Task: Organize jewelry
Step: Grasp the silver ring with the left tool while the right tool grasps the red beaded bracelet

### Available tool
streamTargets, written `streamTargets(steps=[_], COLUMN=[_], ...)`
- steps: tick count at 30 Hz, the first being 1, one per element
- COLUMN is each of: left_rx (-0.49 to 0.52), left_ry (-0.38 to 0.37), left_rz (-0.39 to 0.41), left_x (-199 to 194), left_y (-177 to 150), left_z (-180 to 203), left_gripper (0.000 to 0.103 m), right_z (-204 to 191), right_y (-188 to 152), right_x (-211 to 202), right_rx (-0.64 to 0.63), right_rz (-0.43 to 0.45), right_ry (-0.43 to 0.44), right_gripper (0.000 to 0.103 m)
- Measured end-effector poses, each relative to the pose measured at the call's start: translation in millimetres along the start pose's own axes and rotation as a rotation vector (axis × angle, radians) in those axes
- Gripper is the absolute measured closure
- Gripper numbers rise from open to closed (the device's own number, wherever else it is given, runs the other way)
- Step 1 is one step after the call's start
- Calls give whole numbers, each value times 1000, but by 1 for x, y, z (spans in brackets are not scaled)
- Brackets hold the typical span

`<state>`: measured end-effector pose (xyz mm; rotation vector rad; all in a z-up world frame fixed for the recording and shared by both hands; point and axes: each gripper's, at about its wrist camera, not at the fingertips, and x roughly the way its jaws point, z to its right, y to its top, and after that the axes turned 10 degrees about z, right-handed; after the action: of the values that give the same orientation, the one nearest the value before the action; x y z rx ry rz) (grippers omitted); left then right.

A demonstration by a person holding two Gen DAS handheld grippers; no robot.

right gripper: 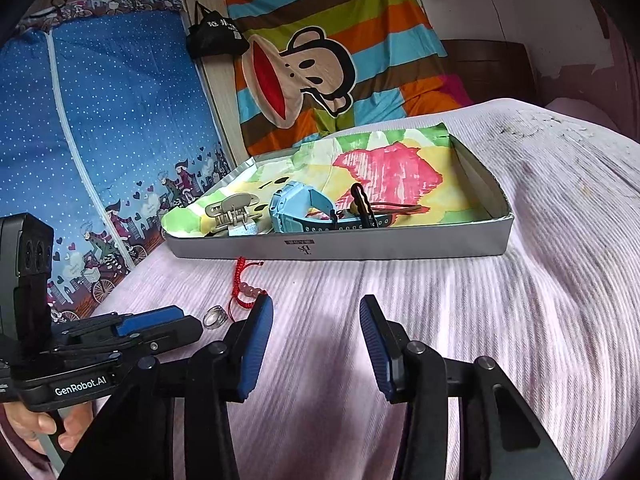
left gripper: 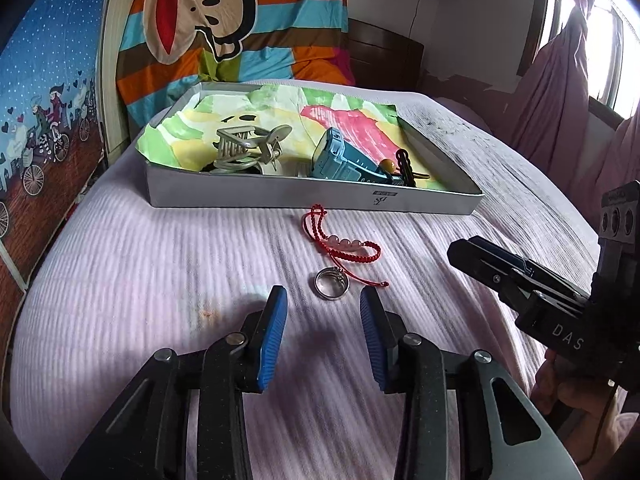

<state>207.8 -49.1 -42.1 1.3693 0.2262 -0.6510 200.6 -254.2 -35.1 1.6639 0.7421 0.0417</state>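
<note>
A silver ring (left gripper: 331, 280) lies on the pink bedspread, just ahead of my open, empty left gripper (left gripper: 323, 300). A red cord bracelet with pink beads (left gripper: 340, 242) lies just beyond the ring, in front of a shallow grey box (left gripper: 312, 196). The box holds a blue watch (left gripper: 340, 158), a grey hair claw (left gripper: 244, 144) and a dark hair clip (left gripper: 404, 162). My right gripper (right gripper: 316, 312) is open and empty, right of the ring (right gripper: 214, 316) and bracelet (right gripper: 246, 286). The box (right gripper: 340, 246) is ahead of it.
A colourful cloth (left gripper: 280, 112) lines the box. A striped monkey blanket (right gripper: 320, 64) hangs behind the bed, a blue printed panel (right gripper: 100, 128) stands at the left, and pink curtains (left gripper: 560, 92) hang at the right.
</note>
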Motion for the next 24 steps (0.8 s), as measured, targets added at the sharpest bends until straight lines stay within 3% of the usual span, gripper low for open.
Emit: streamTargets(steps=[4,11,18,24], left_rx=[1,-53,-108,-152], left_ry=[-4,16,29,31], left_rz=[-25,-30,0,30], left_x=[13,27,26,19], left_y=[1,2,2,-2], left_z=[-1,-14,-25,-34], left_gripper=[71,86,86,86], right_z=[0,-7,-15,-20], right_y=[1,1,-2,1], right_x=[6,25,42,50], right_rx=[0,-28,-57,-60], right_rz=[-7,-59,-116,-129], right_ry=[8,41,92,138], right_gripper=[63,65,74,74])
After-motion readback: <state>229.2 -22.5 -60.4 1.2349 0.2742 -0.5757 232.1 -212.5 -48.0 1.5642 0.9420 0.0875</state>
